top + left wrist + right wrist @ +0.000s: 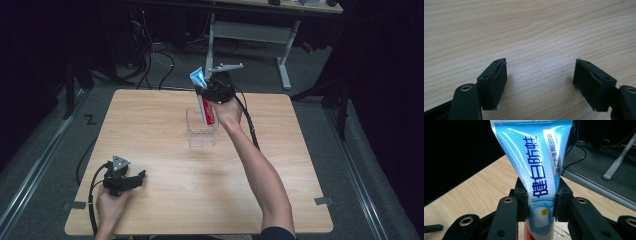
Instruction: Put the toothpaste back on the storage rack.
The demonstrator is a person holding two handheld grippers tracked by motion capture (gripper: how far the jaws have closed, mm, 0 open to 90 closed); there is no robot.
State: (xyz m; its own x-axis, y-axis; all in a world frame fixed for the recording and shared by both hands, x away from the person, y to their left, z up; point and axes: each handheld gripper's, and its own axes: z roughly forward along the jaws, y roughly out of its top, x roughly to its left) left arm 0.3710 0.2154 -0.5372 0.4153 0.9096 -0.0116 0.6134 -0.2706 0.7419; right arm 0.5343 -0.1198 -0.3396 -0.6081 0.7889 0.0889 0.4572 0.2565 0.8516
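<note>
A toothpaste tube (203, 100), blue at its flat end and red and white lower down, hangs upright over a clear plastic holder (201, 131) at the table's middle back. My right gripper (206, 92) is shut on the tube. In the right gripper view the jaws pinch the tube (536, 170) across its blue part, and the flat crimped end points up. The tube's lower end reaches into the top of the holder. My left gripper (137, 178) rests low at the table's front left, open, with bare wood between its pads (496, 85).
The wooden table (165, 200) has wide bare wood around the holder. Beyond its far edge are a grey floor, cables (155, 55) and the white legs of another desk (285, 65).
</note>
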